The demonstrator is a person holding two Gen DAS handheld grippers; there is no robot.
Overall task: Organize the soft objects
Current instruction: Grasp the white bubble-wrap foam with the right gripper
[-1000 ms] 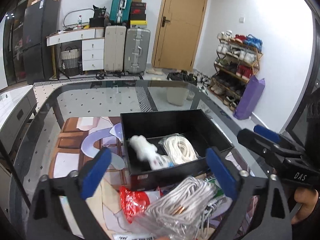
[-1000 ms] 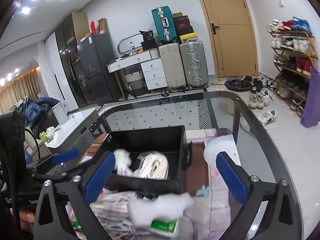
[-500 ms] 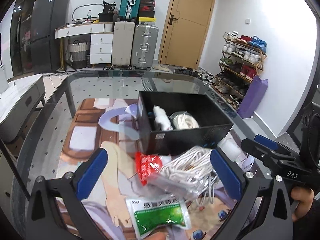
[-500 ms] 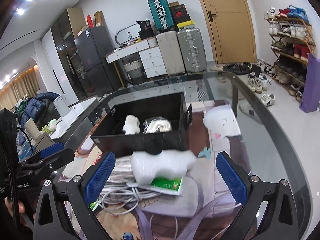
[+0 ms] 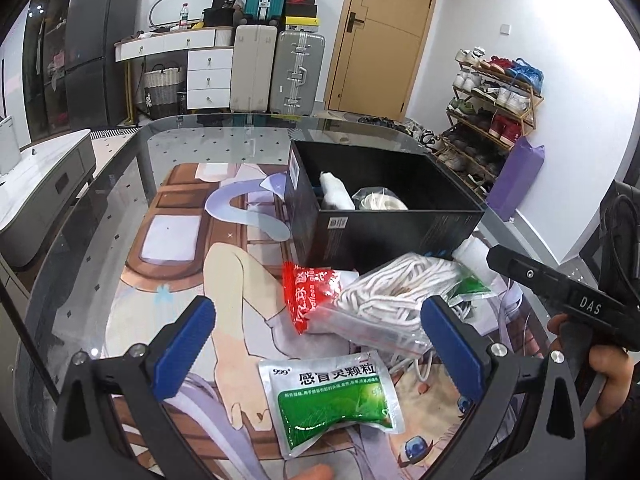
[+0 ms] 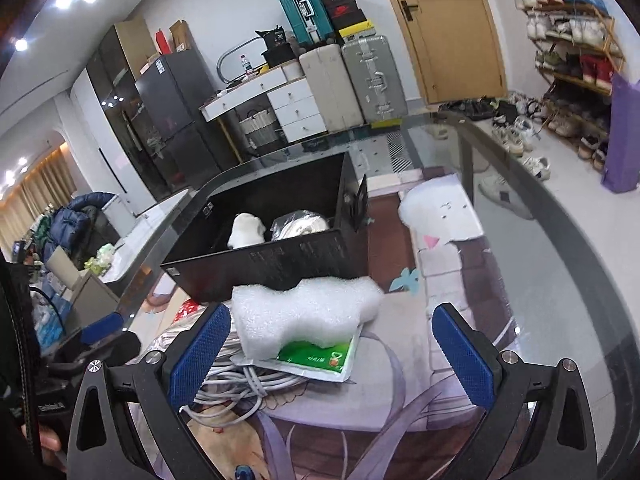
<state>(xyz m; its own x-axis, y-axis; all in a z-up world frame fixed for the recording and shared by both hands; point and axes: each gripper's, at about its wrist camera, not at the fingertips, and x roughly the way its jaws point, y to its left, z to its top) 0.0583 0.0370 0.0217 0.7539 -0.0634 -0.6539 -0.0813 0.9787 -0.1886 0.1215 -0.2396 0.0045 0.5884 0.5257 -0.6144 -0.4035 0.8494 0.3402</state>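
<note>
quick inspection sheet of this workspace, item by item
surface: glass table with a printed mat over it
job's things: black box holds a white soft item and a rope coil; outside lie bagged white rope, red packet, green sachet, white foam
clutter: nothing seen
grippers: left claw and right claw both open, empty
cables: grey cable bundle under the foam
surroundings: suitcases, shoe rack, door

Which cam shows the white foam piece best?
Right wrist: the white foam piece lies whole and unobstructed between the open fingers, atop a green sachet. Left wrist shows only a white sliver behind the bagged rope.
</note>
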